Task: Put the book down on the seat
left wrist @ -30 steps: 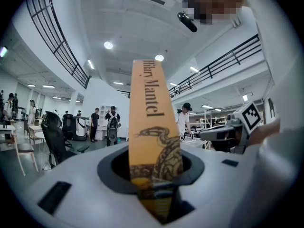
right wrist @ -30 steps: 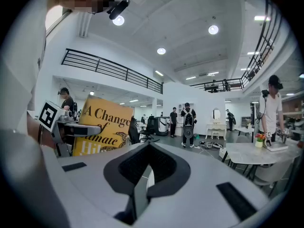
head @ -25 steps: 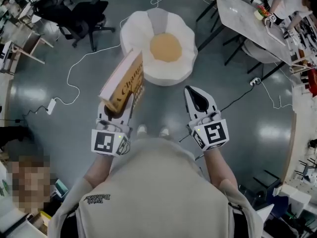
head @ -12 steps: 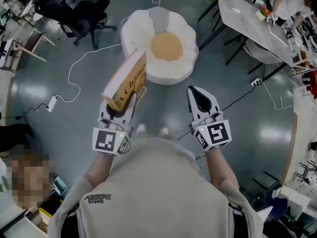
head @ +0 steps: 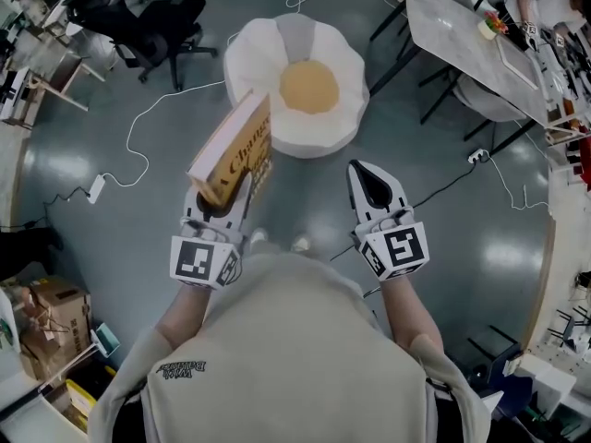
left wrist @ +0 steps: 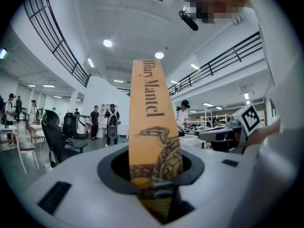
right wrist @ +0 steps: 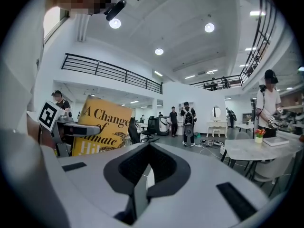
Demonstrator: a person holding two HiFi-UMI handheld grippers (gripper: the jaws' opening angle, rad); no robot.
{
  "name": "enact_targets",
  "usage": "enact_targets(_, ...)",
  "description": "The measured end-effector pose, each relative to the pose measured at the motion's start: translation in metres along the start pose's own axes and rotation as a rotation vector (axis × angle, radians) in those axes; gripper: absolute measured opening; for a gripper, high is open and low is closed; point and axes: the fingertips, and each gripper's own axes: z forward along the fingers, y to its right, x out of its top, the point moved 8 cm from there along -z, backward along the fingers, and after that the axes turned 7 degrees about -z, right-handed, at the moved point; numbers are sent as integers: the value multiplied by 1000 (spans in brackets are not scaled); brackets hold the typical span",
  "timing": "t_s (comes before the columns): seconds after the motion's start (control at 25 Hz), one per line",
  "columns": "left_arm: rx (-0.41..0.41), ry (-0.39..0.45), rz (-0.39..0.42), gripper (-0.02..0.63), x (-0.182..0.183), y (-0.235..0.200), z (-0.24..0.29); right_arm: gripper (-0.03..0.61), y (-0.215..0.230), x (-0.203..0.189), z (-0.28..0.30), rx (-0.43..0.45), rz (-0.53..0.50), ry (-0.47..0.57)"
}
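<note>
Grey floor, seat dead ahead & below. Grips book in L gripper, long axis tilted toward seat. R gripper clenched, empty.

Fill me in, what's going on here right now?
A person stands with a gripper in each hand. The left gripper is shut on a yellow book, gripping its lower end so that it sticks up tilted in the air. The right gripper is shut and holds nothing. The round white seat sits on the floor just ahead, and the book is not yet on it.
</note>
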Motion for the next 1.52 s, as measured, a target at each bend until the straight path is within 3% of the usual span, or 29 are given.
enact_targets(0.8,35,14,27,152,-4,42,12,9,37,-18,-34,-11,30,36)
enact_targets(1.24,34,28,-17,152,-20,-2,67,8,61,-34,19,-23,15,2)
enact_targets(1.52,37,-3,-29,152,-20,-52,122,8,88,-39,86,-24,30,-34)
